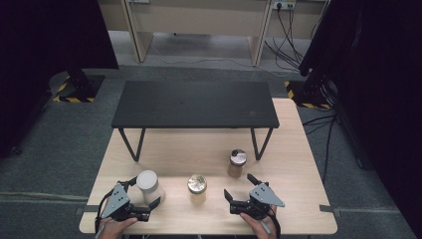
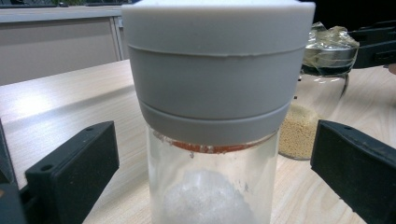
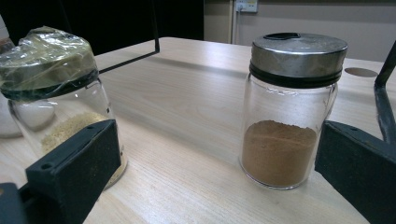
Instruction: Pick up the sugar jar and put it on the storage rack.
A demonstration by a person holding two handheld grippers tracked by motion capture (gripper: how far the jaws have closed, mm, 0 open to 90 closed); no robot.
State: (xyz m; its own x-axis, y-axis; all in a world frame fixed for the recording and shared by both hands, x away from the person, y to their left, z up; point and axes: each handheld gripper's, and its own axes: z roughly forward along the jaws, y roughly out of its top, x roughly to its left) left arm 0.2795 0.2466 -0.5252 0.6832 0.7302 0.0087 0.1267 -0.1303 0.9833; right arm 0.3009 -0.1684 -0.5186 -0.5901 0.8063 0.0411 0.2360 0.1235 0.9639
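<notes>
Three glass jars stand on the wooden table [image 1: 298, 164]. The white-lidded jar [image 1: 148, 184] [image 2: 215, 93], with white crystals inside, stands between the jaws of my left gripper [image 1: 143, 193] [image 2: 215, 140]. Those jaws are open, with a gap on both sides of the glass. A foil-topped jar [image 1: 197, 188] [image 3: 56, 93] [image 2: 327, 79] of yellowish grains stands in the middle. The metal-lidded jar [image 1: 237, 163] [image 3: 292, 112] holds brown powder. My right gripper [image 1: 240, 186] [image 3: 217, 140] is open near the front edge. It points between the last two jars and touches neither.
A low black bench [image 1: 194, 103] on thin legs stands across the far half of the table. One of its legs [image 3: 385, 98] rises just right of the brown-powder jar. Cables [image 1: 288, 35] lie on the floor beyond.
</notes>
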